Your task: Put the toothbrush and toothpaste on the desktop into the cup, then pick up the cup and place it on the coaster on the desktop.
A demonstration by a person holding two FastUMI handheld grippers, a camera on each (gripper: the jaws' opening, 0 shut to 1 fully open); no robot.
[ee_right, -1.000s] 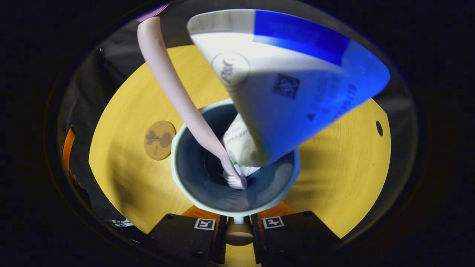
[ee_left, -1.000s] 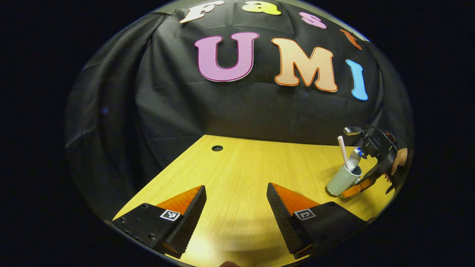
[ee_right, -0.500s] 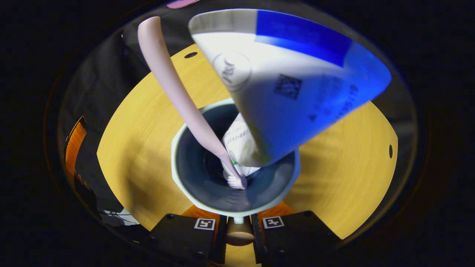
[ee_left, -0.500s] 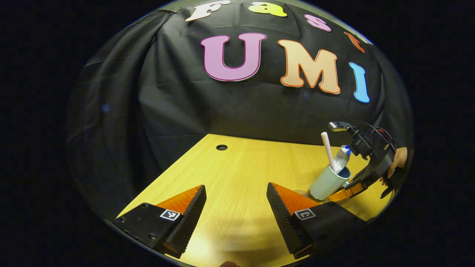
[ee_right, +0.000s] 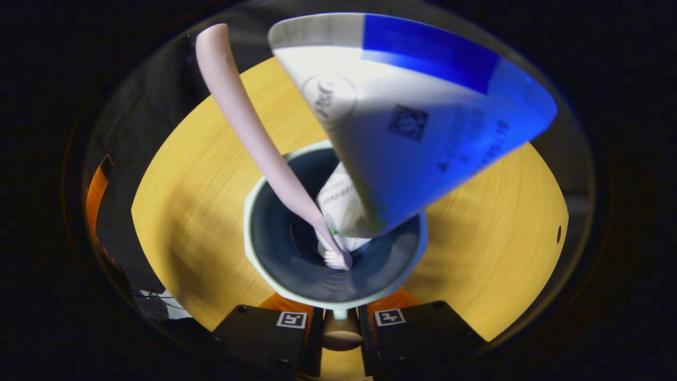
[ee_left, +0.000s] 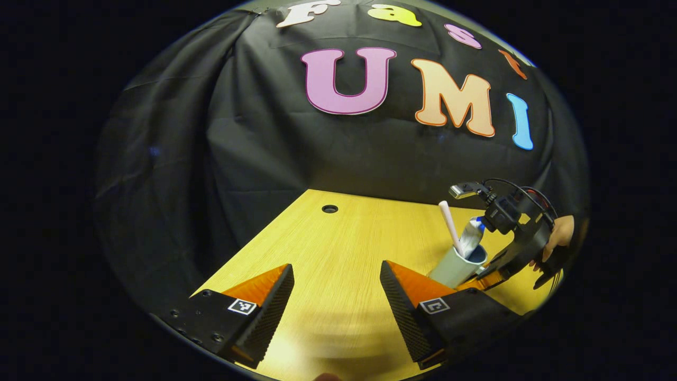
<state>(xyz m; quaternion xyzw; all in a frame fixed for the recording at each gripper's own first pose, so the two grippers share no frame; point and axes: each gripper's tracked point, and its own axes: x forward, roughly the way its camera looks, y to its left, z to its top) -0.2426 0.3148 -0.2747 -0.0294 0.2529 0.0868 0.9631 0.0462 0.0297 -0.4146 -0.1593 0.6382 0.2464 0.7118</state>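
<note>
Cup (ee_right: 335, 296) in right hand-held gripper (ee_right: 338, 323)

The desk (ee_left: 338, 238) was yellow wood with a fine straight grain and one small dark round hole (ee_left: 329, 208). The cup (ee_right: 275, 275) was pale grey-green on the outside and at the rim, dark blue-grey inside. The toothbrush (ee_right: 238, 116) was a pale pink, with whitish bristles at its lower end. The toothpaste (ee_right: 412, 121) tube was white with a broad blue band toward its flat end, small dark print, and a touch of green low down. The booth's wall (ee_left: 211, 159) was black cloth.
</note>
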